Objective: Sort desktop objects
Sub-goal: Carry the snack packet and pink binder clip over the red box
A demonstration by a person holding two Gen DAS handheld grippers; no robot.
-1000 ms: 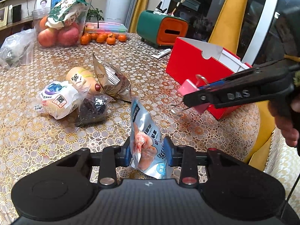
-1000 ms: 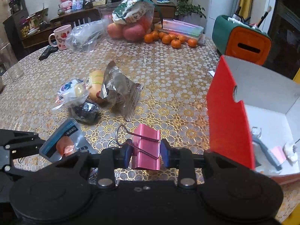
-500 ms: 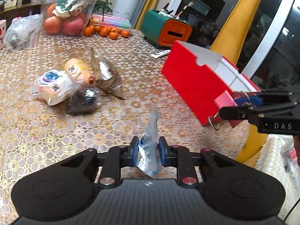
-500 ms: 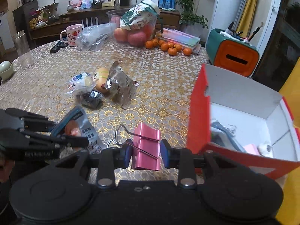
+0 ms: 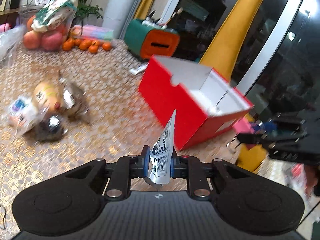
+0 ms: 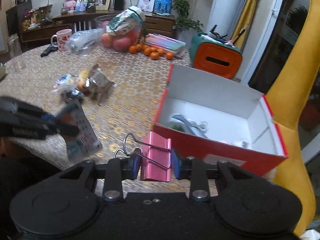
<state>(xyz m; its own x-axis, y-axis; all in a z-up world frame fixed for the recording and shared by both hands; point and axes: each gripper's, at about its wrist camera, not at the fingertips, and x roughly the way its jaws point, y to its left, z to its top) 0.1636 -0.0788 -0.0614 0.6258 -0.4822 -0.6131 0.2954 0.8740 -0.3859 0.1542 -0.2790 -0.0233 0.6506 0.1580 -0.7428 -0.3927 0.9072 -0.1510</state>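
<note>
Gripping a silver foil snack packet (image 5: 162,156) between its blue pads, the left gripper (image 5: 160,161) holds it upright above the near edge of the table (image 5: 112,132), the jaws narrow and pressed on the crinkled, printed foil. To its right, the right gripper (image 6: 155,163) is clamped on a pink binder clip (image 6: 156,160), a folded metal body with two wire handles swung out to the left. That clip sits just short of the near red wall of the open cardboard box (image 6: 220,146), whose white interior holds a few small items too blurred to name. A loose heap of wrapped snacks (image 5: 48,108) lies on the far left of the patterned gold tablecloth, well apart from both grippers. Farther off stand a green and orange organiser (image 6: 216,60), a row of small oranges (image 6: 152,52), apples (image 6: 120,42) in a clear bowl, and a pink mug (image 6: 62,40). A yellow chair (image 6: 292,92) stands behind the box on the right.
</note>
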